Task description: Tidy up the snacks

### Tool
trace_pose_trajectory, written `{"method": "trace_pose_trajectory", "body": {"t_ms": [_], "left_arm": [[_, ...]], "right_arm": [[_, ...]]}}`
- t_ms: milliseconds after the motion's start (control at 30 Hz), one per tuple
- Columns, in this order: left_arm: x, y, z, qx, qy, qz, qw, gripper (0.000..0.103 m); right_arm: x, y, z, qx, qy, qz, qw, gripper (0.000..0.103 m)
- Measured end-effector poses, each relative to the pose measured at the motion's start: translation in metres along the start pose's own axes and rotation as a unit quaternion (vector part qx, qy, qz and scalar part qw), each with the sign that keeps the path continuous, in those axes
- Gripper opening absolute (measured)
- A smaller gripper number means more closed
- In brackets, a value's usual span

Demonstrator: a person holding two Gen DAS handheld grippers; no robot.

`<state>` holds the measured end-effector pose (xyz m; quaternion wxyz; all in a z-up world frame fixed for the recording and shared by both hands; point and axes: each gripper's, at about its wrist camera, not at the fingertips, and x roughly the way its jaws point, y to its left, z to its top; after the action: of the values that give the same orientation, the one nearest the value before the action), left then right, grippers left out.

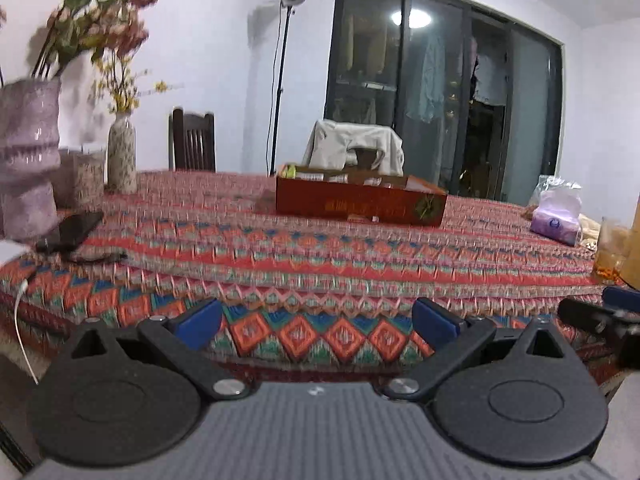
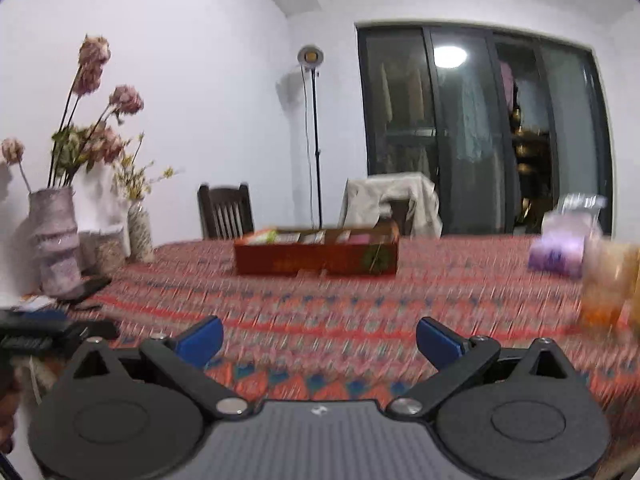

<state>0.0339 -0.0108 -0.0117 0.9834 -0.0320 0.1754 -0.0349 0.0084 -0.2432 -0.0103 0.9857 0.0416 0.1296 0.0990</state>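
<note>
Wide stretch of patterned counter (image 1: 320, 240) lies bare in front of both tools, its near edge running just under the left gripper (image 1: 317, 322) in the left view, so there is plenty of room to move straight ahead. The snack box (image 1: 360, 198), a low red carton with packets showing over its rim, sits mid-counter toward the far side, well apart from both grippers; behind it a chair draped in pale cloth (image 1: 356, 146) stands at the far edge. Down the left side things crowd in: a big vase (image 1: 26, 160) of dried flowers close to the near corner, a small vase (image 1: 122, 156) farther back, a dark phone (image 1: 70, 234) lying flat beside the big vase, and a white cable (image 1: 20, 320) hanging over the edge. On the right edge a tissue pack (image 1: 556, 218) and a clear jar (image 1: 610, 252) hem in that side. Left gripper's jaws stand spread wide, blue pads (image 1: 200, 320) far apart, nothing between them and nothing touched. From the right view, heavily blurred, the right gripper (image 2: 319, 340) has its jaws just as wide, empty, only cloth showing between the pads (image 2: 438, 340), and the box (image 2: 316, 256) sits ahead, slightly left of centre
</note>
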Motion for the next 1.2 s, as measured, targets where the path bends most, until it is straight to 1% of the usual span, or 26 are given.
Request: {"method": "trace_pose_trajectory", "body": {"t_ms": [67,167,267,367,433,633,1200], "left_arm": [[-0.001,0.003,-0.009,0.004,0.007,-0.006,1.0000,0.103],[0.001,0.002,-0.012,0.015,0.007,-0.004,0.9999,0.103],[-0.001,0.000,-0.012,0.014,0.004,-0.009,0.9999,0.103],[-0.002,-0.002,-0.014,0.025,0.006,-0.015,0.9996,0.103],[-0.004,-0.003,-0.014,0.029,0.002,-0.013,0.9995,0.103],[-0.005,-0.004,-0.012,0.031,0.001,-0.013,0.9995,0.103],[-0.007,-0.007,-0.010,0.037,-0.002,-0.019,0.9991,0.103]], "right_arm": [[0.006,0.005,-0.009,-0.006,0.013,-0.001,1.000,0.103],[0.009,0.012,-0.014,-0.022,0.013,0.000,1.000,0.103],[0.010,0.015,-0.016,-0.032,0.013,-0.003,0.999,0.103],[0.011,0.016,-0.015,-0.032,0.012,-0.004,0.999,0.103],[0.009,0.016,-0.014,-0.033,0.009,-0.005,0.999,0.103],[0.011,0.017,-0.010,-0.030,0.008,0.001,1.000,0.103],[0.013,0.018,-0.010,-0.031,0.014,0.001,0.999,0.103]]}}
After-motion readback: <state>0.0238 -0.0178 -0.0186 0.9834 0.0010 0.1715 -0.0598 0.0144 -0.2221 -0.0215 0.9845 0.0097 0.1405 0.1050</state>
